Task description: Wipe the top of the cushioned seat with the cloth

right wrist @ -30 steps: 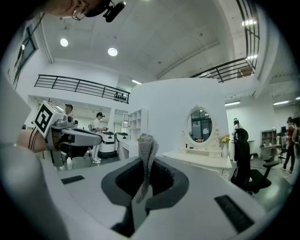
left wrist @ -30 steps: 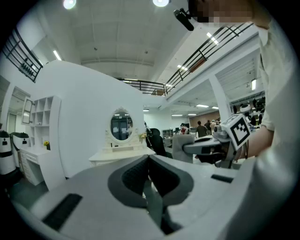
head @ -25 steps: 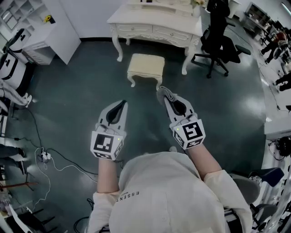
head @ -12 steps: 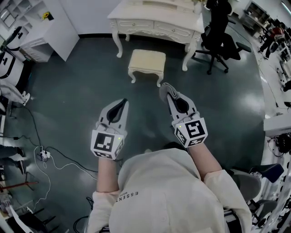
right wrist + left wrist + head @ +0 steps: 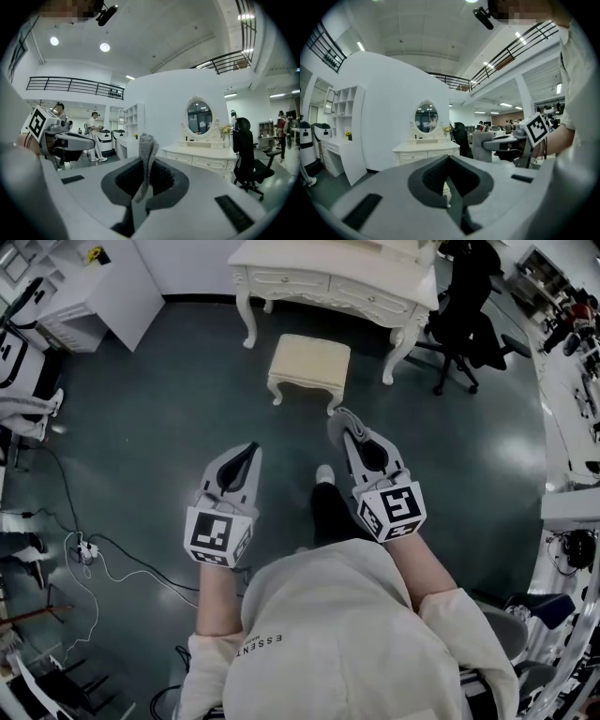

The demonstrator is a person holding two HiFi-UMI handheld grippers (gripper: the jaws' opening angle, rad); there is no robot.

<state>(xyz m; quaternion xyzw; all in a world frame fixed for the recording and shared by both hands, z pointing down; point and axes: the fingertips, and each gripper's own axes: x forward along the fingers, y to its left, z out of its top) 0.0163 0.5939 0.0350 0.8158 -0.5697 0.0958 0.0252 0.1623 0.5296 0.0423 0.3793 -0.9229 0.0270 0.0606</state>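
Right tool (image 5: 339, 418) pinching grey knitted cloth (image 5: 146, 154); left tool (image 5: 251, 448) closed, empty; padded cream seat (image 5: 309, 360).

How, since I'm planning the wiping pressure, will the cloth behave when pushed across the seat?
Probably floppy: the cloth is a thin fold, held up only by the pinch of the right gripper. Its knitted-looking weave likely grips rather than slides. It seems light, so it may bunch up on the seat.

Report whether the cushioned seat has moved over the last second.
No. The cushioned seat sits as before, in front of the dressing table, between its legs.
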